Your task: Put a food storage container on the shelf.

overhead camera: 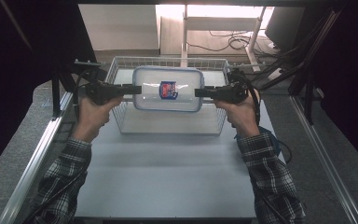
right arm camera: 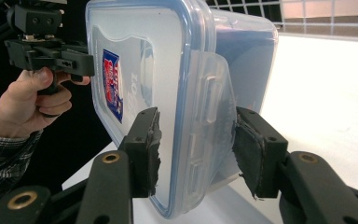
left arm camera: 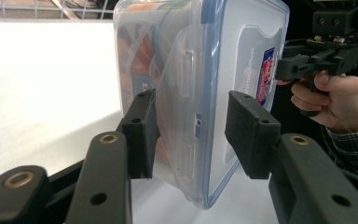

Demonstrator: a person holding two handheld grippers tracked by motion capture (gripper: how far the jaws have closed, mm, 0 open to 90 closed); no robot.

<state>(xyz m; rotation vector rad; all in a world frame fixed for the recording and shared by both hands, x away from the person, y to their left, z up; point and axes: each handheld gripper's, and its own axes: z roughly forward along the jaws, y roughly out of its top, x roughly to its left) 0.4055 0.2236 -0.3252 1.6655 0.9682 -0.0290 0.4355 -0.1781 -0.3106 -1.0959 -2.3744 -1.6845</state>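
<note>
A clear plastic container [overhead camera: 168, 88] with a blue-rimmed lid and a red-and-blue label hangs level above the wire basket [overhead camera: 168, 59]. My left gripper [overhead camera: 137, 88] is shut on its left end and my right gripper [overhead camera: 198, 92] on its right end. In the left gripper view the container [left arm camera: 205, 70] stands edge-on between the jaws of the left gripper [left arm camera: 193, 133], at the side latch, with the right gripper [left arm camera: 307, 60] at the far end. In the right gripper view the right gripper [right arm camera: 198, 149] clamps the container [right arm camera: 177, 93] at the other latch, and the left gripper [right arm camera: 51, 53] is beyond.
The white wire basket stands at the far middle of the pale table [overhead camera: 168, 177], its floor bare under the container. Metal rails [overhead camera: 42, 144] run along both table sides. Dark frame posts and cables [overhead camera: 289, 60] crowd the back right.
</note>
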